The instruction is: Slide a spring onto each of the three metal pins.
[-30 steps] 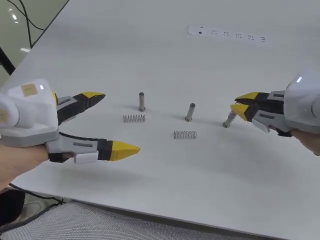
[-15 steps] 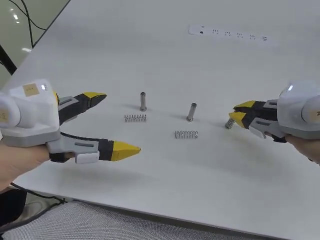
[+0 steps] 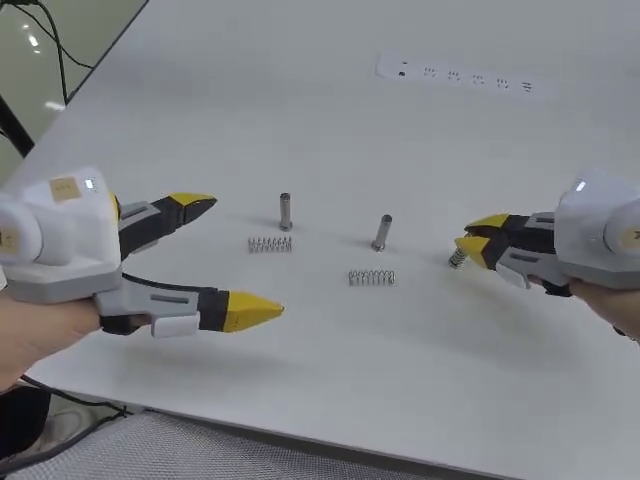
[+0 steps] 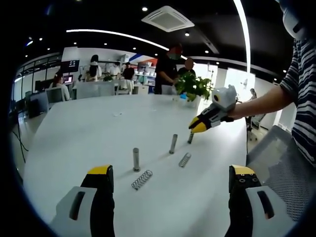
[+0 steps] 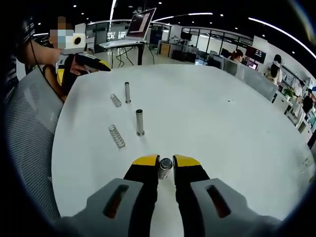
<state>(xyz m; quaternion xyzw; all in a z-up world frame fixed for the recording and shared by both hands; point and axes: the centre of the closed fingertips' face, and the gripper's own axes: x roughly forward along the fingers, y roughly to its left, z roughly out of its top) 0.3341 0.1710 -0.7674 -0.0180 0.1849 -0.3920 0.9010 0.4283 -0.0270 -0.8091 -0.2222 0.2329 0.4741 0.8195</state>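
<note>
Though apart, pins (image 3: pixel 285 211) amid table (image 3: pixel 400 390).

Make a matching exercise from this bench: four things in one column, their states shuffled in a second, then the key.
1. yellow-tipped left gripper
2. yellow-tipped right gripper
3. leftmost short grey metal pin
4. white power strip

A. lies at the far side of the white table
B. jaws closed on a coiled metal spring
C. stands upright and bare, a loose spring lying beside it
D. jaws wide apart, holding nothing

Pairs: 1-D, 2-B, 3-C, 4-A
</note>
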